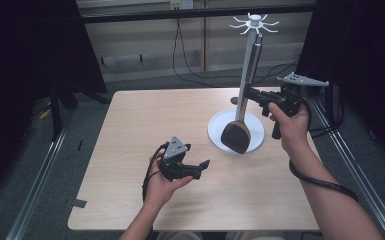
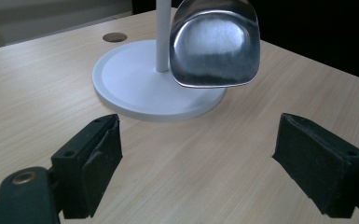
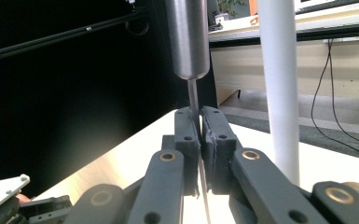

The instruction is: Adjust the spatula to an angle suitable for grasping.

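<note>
Looking down on a pale wooden table (image 1: 130, 150), we see a person working a handheld gripper in each hand.

Right gripper: the right gripper (image 3: 199, 122) has its jaws pinched tight on the thin metal shank of a spatula (image 1: 238, 127), just below the thicker steel handle.

Spatula position: far right of the table, hanging over the round white base (image 1: 217, 125) of a white utensil stand (image 1: 252, 30), close beside its pole.

Why it is held so: we judge the grip on the narrow neck keeps the tool steady and nearly vertical, so its top can meet one of the hooks at the crown of the stand (we cannot tell whether it is hooked now).

Spatula axis: long axis runs almost straight up and down, slightly tilted; handle end up, broad blade (image 2: 214, 44) down, clear of the base.

Left gripper: the left gripper (image 2: 200, 158) sits near and left of the stand, low over the table, jaws spread wide and holding nothing, aimed toward the blade.
</note>
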